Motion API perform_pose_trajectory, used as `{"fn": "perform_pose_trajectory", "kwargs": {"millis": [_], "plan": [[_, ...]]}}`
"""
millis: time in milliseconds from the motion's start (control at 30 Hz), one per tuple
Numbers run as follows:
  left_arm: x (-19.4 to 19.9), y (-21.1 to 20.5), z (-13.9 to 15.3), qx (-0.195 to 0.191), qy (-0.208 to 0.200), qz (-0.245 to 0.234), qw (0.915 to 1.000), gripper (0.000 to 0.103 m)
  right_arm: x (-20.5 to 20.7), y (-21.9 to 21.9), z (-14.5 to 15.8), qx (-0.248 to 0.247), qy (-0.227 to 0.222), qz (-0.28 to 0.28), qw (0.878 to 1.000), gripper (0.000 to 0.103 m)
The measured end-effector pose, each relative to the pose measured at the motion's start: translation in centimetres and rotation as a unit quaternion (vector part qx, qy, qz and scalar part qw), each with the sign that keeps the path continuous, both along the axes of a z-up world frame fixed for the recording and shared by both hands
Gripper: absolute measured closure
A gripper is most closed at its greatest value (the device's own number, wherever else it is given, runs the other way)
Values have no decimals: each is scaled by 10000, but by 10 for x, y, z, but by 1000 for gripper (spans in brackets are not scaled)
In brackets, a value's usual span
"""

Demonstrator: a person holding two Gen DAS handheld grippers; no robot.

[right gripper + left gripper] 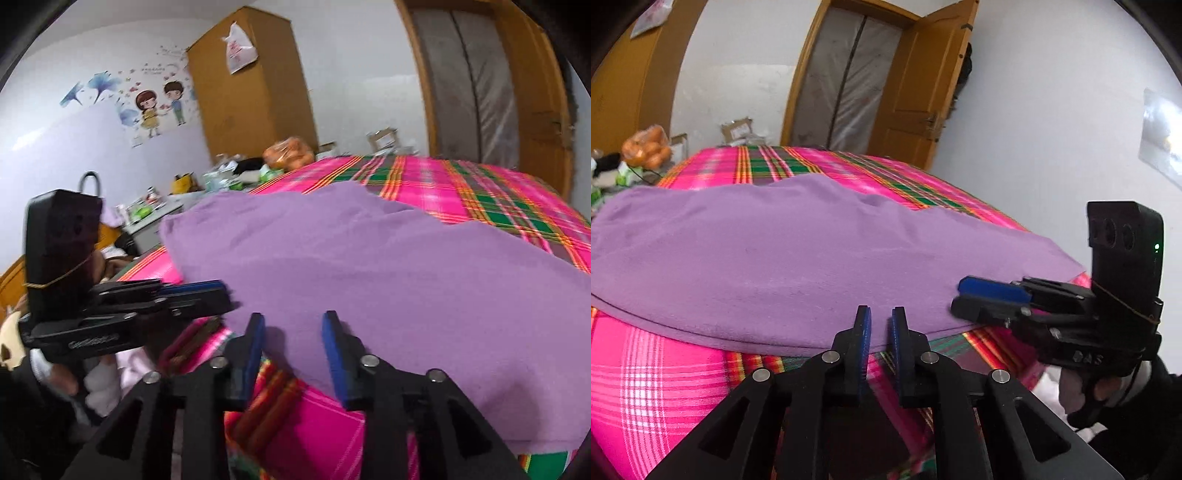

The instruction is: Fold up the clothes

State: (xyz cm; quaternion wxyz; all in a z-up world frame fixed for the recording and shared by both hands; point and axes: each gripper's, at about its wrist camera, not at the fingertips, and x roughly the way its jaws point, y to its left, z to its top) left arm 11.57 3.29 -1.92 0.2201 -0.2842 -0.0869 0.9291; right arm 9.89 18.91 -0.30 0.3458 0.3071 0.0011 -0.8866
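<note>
so one purple garment (798,251) lies flat; left hand-held gripper (881,321) and right hand-held gripper (293,325) both apart.

Left wrist: low at the bed's (683,369) near edge, facing the doorway (849,85).
Right wrist: same edge, facing the wardrobe (255,92).
Shared: purple garment (775,251).

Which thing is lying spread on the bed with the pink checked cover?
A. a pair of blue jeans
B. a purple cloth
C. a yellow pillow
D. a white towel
B. A purple cloth lies spread flat over the pink checked cover; no towel, jeans or pillow is seen on the bed in either wrist view.
</note>
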Motion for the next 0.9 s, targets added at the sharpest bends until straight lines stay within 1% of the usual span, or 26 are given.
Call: {"fn": "perform_pose_trajectory", "kwargs": {"millis": [67, 167, 200, 233, 300, 333, 367, 400, 467, 533, 600, 633, 667, 700, 767, 900], "plan": [[-7, -5, 3, 103, -93, 8, 9999, 93, -7, -2, 7, -76, -139, -4, 9999, 71], [-23, -11, 13, 142, -84, 229, 9996, 93, -27, -11, 18, -195, -187, -219, 9994, 71], [-27, -12, 15, 144, -102, 273, 9995, 93, -33, -17, 20, -147, -171, -297, 9993, 71], [-34, -11, 15, 66, -201, 350, 9992, 93, -40, -22, 21, -77, -174, -356, 9992, 71], [-43, -6, 7, -159, -452, 461, 9978, 93, -54, -33, 14, 228, -354, -430, 9982, 71], [-44, -6, 5, -175, -428, 467, 9978, 90, -61, -37, 8, 357, -513, -475, 9969, 71], [-43, -5, 4, -172, -373, 465, 9981, 91, -63, -38, 6, 373, -583, -499, 9964, 73], [-41, -7, 3, -163, -344, 459, 9982, 90, -63, -37, 7, 333, -554, -506, 9966, 73], [-40, -15, 3, -21, -392, 427, 9983, 90, -62, -33, 7, 326, -601, -553, 9961, 76], [-39, -26, 6, 20, -332, 576, 9978, 90, -58, -27, 8, 232, -570, -605, 9963, 76], [-36, -48, 9, -32, -132, 1037, 9945, 90, -56, -19, 8, 162, -546, -677, 9961, 76], [-37, -61, 9, -8, -162, 1266, 9918, 90, -58, -16, 6, 211, -591, -750, 9952, 76], [-38, -75, 6, 96, -289, 1449, 9890, 90, -60, -12, 3, 261, -636, -823, 9942, 76], [-40, -88, 3, 242, -441, 1567, 9864, 90, -62, -9, 2, 265, -677, -874, 9935, 78], [-38, -108, -2, 535, -495, 1648, 9836, 92, -63, -2, 3, 174, -748, -925, 9928, 80], [-32, -118, -4, 516, -412, 1804, 9814, 92, -64, 7, 6, 27, -816, -1005, 9916, 80]]}}
